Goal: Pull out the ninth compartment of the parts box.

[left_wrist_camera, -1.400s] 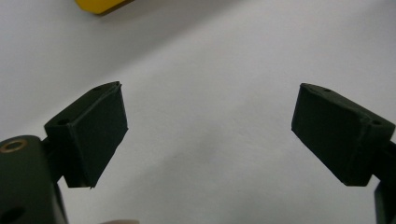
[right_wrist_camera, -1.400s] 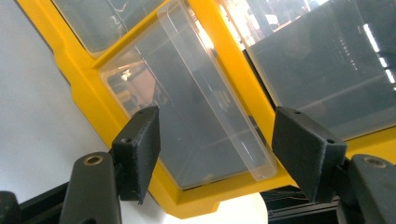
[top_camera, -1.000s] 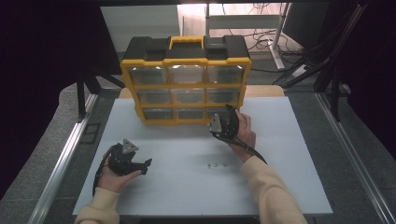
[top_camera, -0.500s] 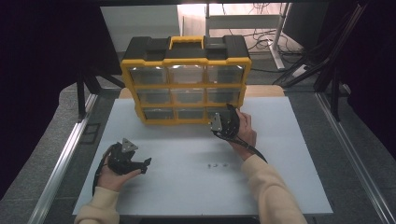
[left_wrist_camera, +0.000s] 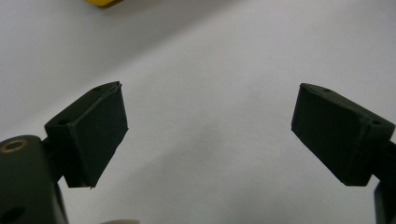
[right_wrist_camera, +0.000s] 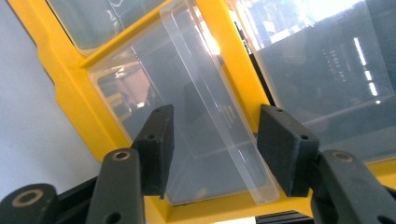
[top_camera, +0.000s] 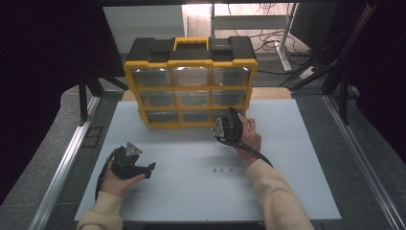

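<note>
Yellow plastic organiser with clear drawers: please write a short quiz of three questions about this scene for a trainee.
1. Which drawer of the yellow plastic organiser with clear drawers does the right claw reach for? A: top left. B: middle. C: bottom right.
2. True or false: the left claw holds a screw.
3. Fill in: the small metal parts lie on the white ___.

Key
1. C. The jaws have just been closing, with the drawer's clear lip between them.
2. False: it is open and empty.
3. table
</note>
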{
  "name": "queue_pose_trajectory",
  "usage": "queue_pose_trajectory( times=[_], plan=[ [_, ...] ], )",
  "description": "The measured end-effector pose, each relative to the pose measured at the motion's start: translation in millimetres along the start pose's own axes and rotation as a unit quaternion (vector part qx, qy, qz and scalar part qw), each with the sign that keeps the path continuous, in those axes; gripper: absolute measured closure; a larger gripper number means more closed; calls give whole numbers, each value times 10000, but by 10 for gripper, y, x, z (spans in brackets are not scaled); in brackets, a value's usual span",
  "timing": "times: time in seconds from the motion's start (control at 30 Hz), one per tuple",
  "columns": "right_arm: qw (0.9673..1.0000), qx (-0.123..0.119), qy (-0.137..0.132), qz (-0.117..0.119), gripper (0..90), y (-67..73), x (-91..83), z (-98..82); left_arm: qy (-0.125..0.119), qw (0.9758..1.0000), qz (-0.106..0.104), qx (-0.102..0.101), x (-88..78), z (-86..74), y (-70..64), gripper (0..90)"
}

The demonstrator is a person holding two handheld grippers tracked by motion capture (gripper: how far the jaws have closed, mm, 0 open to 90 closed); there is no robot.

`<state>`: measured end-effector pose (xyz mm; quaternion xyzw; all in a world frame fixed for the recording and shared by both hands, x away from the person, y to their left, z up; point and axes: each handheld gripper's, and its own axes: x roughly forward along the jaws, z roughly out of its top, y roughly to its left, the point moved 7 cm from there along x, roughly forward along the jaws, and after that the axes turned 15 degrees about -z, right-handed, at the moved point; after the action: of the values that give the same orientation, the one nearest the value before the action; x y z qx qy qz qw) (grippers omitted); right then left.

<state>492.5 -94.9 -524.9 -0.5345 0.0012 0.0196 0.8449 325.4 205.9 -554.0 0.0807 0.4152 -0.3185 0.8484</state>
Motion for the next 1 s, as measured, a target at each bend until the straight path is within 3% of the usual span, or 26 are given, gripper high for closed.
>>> queue_pose_trajectory(
  times=[0.2, 0.3, 0.37, 0.67, 1.0],
  plan=[
    [10000, -2, 4, -77, 529, -17, -3, 1, 12, 10000, -10, -9, 3, 1, 0, 109],
    [9997, -74, 19, -235, 525, 22, -5, 11, 30, 10000, -22, -33, 10, -2, 3, 108],
    [9991, -312, -18, -293, 531, 21, -2, 7, 47, 10000, -28, -29, 15, -4, 3, 108],
    [9988, -278, -35, -406, 657, -22, 2, 10, 66, 10000, -35, -49, 18, -6, 12, 108],
    [9972, -476, -143, -555, 683, -23, 5, -2, 97, 9999, -51, -95, 16, -19, 25, 105]
  ],
)
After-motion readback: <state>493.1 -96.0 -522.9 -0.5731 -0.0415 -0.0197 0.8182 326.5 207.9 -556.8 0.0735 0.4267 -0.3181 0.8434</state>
